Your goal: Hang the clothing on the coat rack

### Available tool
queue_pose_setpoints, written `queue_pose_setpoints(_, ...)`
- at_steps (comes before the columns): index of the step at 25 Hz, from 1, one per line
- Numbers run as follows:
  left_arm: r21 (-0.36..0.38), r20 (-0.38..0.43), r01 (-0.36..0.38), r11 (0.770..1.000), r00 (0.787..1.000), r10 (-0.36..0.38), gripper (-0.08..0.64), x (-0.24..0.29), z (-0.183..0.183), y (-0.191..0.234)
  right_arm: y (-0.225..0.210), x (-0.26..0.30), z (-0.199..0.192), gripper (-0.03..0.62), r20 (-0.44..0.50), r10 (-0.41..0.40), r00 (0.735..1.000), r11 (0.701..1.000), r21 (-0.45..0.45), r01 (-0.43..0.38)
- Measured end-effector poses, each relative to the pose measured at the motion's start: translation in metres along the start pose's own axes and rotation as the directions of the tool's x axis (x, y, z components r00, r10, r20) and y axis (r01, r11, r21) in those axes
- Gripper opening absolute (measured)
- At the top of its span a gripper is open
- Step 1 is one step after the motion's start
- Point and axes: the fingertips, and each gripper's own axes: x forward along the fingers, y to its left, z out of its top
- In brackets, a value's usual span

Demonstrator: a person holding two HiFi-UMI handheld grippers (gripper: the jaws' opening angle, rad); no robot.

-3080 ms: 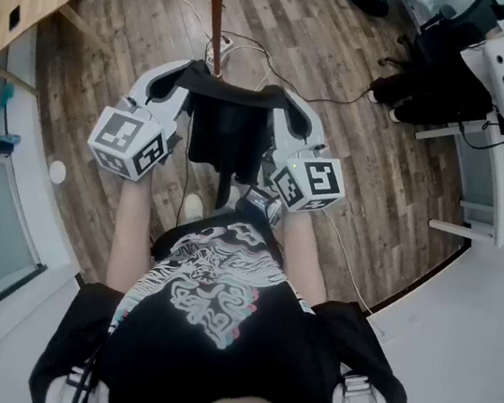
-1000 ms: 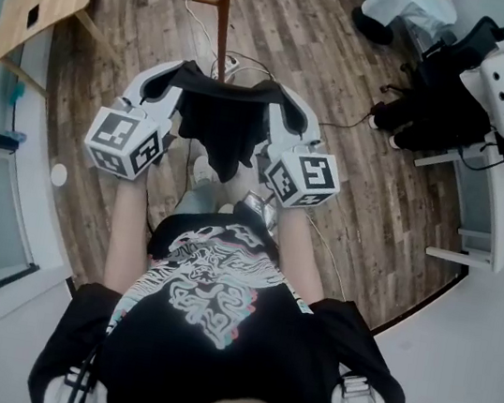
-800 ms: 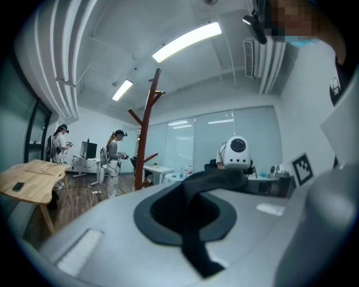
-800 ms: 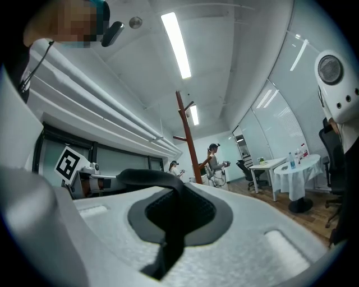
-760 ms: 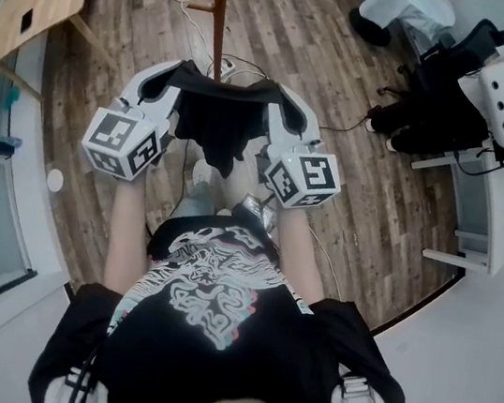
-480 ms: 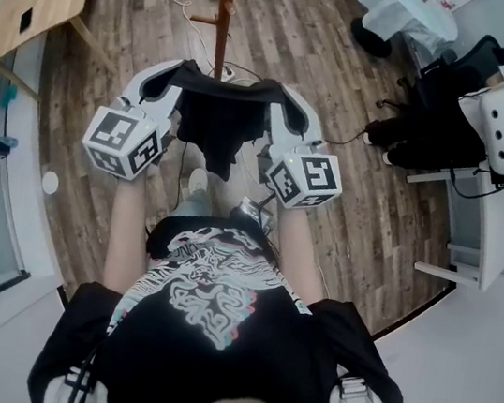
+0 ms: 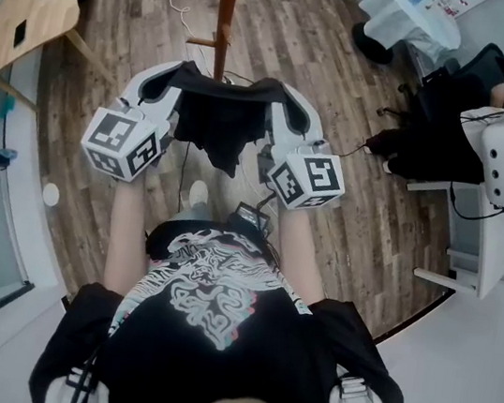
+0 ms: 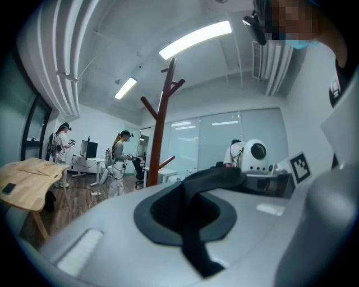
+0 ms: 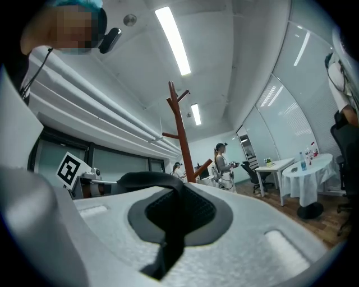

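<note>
Holding black clothing [image 7: 216, 128] stretched between left gripper [image 7: 179, 78] and right gripper [image 7: 276, 95], both pinching its top edge (long axis left-right); coat rack [image 7: 226, 11] just beyond, far-centre, equally near both.

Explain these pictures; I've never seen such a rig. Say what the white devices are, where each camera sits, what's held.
A person on a wooden floor holds two hand-held clamps: the left gripper and the right gripper. The top-down picture comes from a camera on the person's head; the other two from cameras riding on each gripper, looking along its jaws. Both pairs of jaws are shut on a black garment stretched between them. A brown coat rack stands just ahead.
</note>
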Motion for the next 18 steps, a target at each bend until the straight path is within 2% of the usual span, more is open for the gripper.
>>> queue_pose_setpoints(18,0.042,0.000,0.077,0.996,0.997,-0.077,-0.006,0.070,0.031,0.070,-0.037,0.089,0.017,0.011,0.053,-0.048,0.997,0.999,-0.007,0.049)
